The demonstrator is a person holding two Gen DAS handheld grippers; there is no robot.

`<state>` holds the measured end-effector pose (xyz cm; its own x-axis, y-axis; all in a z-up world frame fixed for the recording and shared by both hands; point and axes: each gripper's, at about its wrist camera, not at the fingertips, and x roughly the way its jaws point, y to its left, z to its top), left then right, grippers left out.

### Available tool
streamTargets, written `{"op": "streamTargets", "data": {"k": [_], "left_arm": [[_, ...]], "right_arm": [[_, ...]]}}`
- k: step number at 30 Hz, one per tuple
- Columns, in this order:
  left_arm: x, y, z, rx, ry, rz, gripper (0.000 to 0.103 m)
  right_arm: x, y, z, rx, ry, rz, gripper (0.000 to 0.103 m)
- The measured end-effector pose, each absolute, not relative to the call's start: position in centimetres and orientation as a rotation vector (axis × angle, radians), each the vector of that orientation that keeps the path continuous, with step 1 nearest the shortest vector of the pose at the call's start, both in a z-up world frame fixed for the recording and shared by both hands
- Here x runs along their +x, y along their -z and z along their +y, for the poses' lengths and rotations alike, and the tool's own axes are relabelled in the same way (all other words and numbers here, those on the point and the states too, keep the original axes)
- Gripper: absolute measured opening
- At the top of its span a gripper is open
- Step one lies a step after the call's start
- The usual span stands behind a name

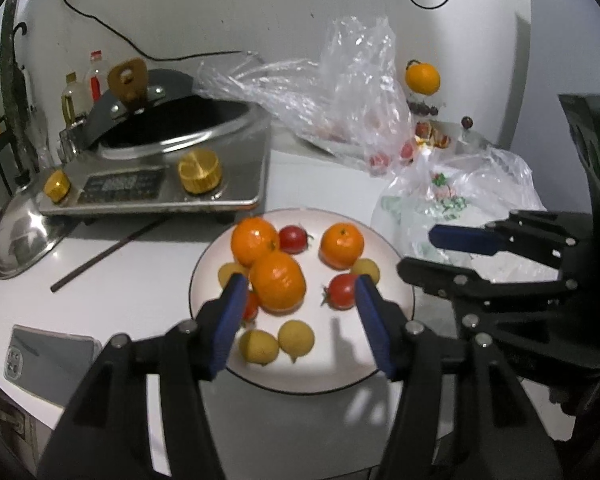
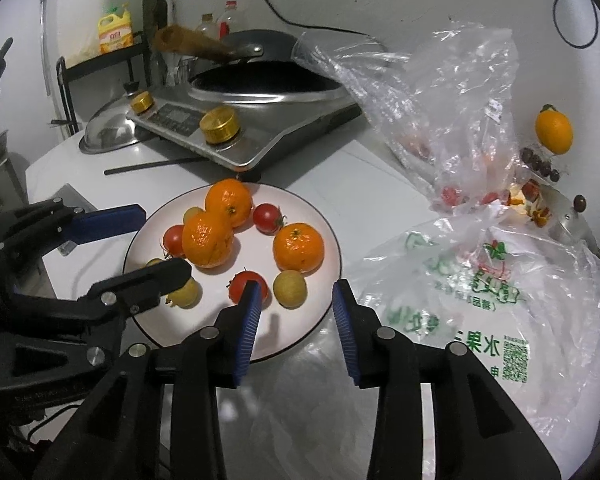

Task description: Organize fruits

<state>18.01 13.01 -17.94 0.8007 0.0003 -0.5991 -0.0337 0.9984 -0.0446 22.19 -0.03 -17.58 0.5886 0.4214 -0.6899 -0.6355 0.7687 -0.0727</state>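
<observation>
Resting on a white plate (image 1: pixel 396 280) at the counter's near edge, the fruit lies loose: three mandarins (image 1: pixel 278 282), three cherry tomatoes (image 1: pixel 342 291) and several small yellow fruits (image 1: pixel 296 338), some touching. The left gripper (image 1: pixel 298 312) hangs above the plate with its jaws spread and nothing between the pads; the right gripper (image 2: pixel 296 316) hangs over the plate's near rim, jaws also parted and empty. The mandarins look firm but round and liable to roll, best taken across the widest part. The tomatoes appear thin-skinned and easily bruised, so a light squeeze seems wise. Crowding would likely hamper a clean pinch on the middle pieces. Around the plate stand an induction cooker (image 1: pixel 160 176) behind, crumpled plastic bags (image 2: pixel 480 292) to the right, a chopstick (image 1: pixel 108 252) and a phone (image 1: pixel 48 356).
</observation>
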Motion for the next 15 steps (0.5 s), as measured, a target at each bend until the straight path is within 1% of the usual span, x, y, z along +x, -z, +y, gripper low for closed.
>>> {"op": "streamTargets", "data": {"k": [1,2,6,8,15], "left_arm": [[18.0,17.6,13.0,-0.054,-0.024,0.635,0.074],[17.8,17.3,12.9,-0.056,-0.028,0.622,0.081],[17.2,15.4,12.5,-0.055,-0.042,0.575,0.082],[17.0,14.8,12.2,-0.047,-0.049,0.564,0.085],[15.8,11.7,10.3,-0.023,-0.043,0.514,0.085]], "right_arm": [[22.1,17.3,-0.3,-0.327,-0.623,0.704,0.039],[22.0,17.1,-0.6,-0.325,-0.618,0.7,0.039],[21.7,16.0,-1.7,-0.312,-0.596,0.679,0.042],[21.5,15.3,-2.5,-0.297,-0.587,0.665,0.05],[20.4,12.4,-5.2,-0.257,-0.551,0.596,0.051]]}}
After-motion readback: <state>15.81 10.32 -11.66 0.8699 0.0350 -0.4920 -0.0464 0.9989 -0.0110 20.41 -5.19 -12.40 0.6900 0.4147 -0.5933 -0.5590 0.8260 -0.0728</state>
